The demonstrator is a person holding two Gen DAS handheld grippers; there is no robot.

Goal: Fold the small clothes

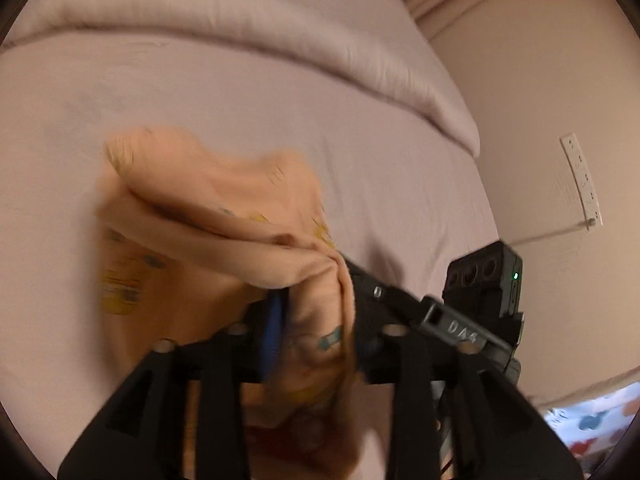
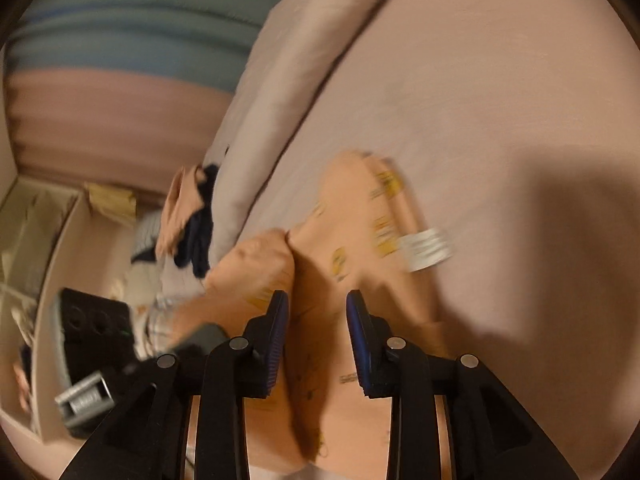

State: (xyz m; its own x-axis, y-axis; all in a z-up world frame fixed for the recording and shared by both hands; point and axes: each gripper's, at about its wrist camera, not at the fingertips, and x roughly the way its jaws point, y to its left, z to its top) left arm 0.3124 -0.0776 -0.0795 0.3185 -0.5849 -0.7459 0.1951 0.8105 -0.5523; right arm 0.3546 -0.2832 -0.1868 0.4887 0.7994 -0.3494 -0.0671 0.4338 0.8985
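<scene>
Peach garment point(image 2: 360, 240) (long axis away) lies between parted right tongs point(image 2: 318, 300); left tongs point(image 1: 312, 304) grip unclear

- The small garment point(image 1: 208, 216) lies bunched on the bed sheet point(image 1: 200, 92), toward its near side.
- A rolled duvet point(image 1: 248, 12) runs along the far side of the bed.
- A wall socket strip point(image 1: 582, 180) sits on the wall to the right of the bed.
- From the right wrist view, a pile of other clothes point(image 2: 188, 220) lies left of the garment, beside the duvet's edge.
</scene>
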